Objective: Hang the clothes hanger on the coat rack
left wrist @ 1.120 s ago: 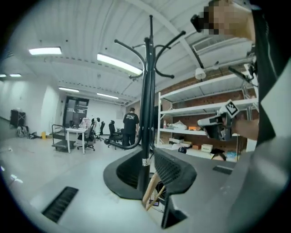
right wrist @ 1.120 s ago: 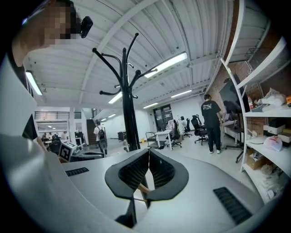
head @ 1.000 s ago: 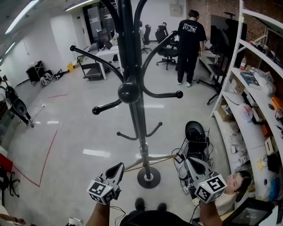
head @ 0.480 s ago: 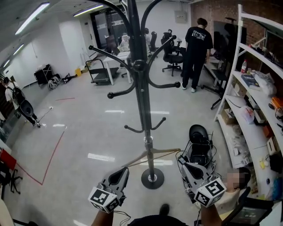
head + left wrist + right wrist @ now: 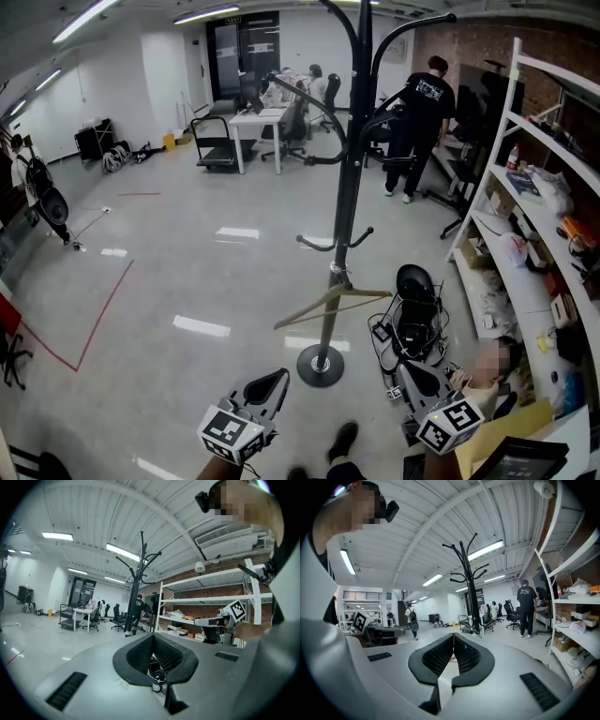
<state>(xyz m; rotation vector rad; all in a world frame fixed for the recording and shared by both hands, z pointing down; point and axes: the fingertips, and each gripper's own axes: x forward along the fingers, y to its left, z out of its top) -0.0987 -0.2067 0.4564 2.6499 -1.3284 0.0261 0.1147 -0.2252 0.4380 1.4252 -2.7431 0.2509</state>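
Observation:
The black coat rack (image 5: 342, 187) stands on a round base (image 5: 321, 366) in the middle of the floor. A wooden clothes hanger (image 5: 333, 302) hangs on its pole just below the low hooks (image 5: 335, 246), tilted down to the left. Both grippers are low at the head view's bottom, well short of the rack and apart from the hanger. My left gripper (image 5: 272, 381) is shut and empty. My right gripper (image 5: 412, 371) is shut and empty too. The rack shows far off in the left gripper view (image 5: 142, 573) and in the right gripper view (image 5: 468, 573).
White shelving (image 5: 525, 234) full of items lines the right side. A black chair with cables (image 5: 417, 309) lies on the floor right of the rack's base. A person in black (image 5: 427, 122) stands at the back right. Desks and chairs (image 5: 262, 112) stand far back.
The rack now stands farther off as I and both grippers have drawn back from it. The hanger stays on the rack. Both grippers remain shut.

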